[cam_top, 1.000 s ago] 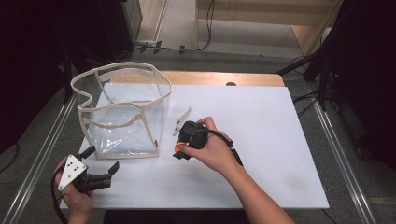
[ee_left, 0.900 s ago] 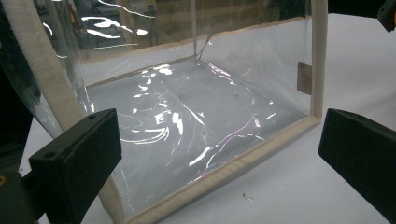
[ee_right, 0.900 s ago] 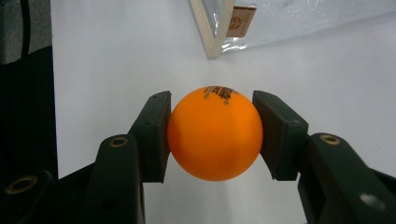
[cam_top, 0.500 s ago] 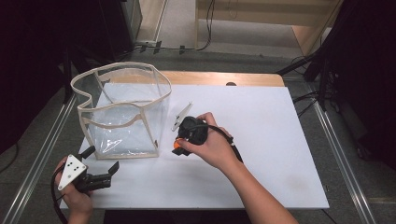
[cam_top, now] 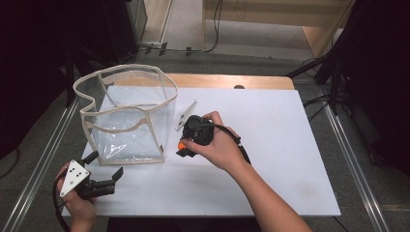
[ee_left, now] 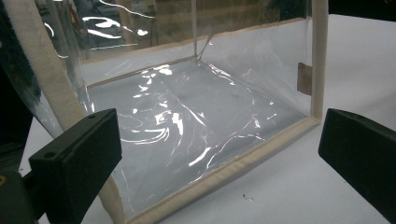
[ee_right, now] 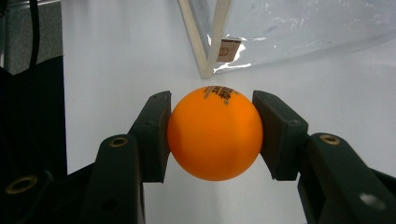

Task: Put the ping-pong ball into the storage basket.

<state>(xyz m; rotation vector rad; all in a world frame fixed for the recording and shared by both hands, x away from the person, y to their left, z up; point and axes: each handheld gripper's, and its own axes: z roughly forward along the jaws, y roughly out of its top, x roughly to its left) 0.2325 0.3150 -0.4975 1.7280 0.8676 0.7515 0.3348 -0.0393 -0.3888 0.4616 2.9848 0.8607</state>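
— Holding firm, is it? The right gripper (ee_right: 212,135) looks clamped on the orange ball (ee_right: 215,133), just above the tabletop (cam_top: 270,145) beside the clear bag (cam_top: 128,116).

— Yes, pads at its widest part. I'd judge it light, hard, smooth and prone to slip or roll, so keep it centred.

— Obstacles?

— The bag's tall wall and floppy rim. The left gripper (cam_top: 104,182) waits with jaws apart near the bag's front corner.

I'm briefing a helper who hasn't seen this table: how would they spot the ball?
Start at the white table, then find the clear bag with cream trim standing at its left. Just right of it, the right gripper pinches a small ball between its fingers: bright orange, with dark print.
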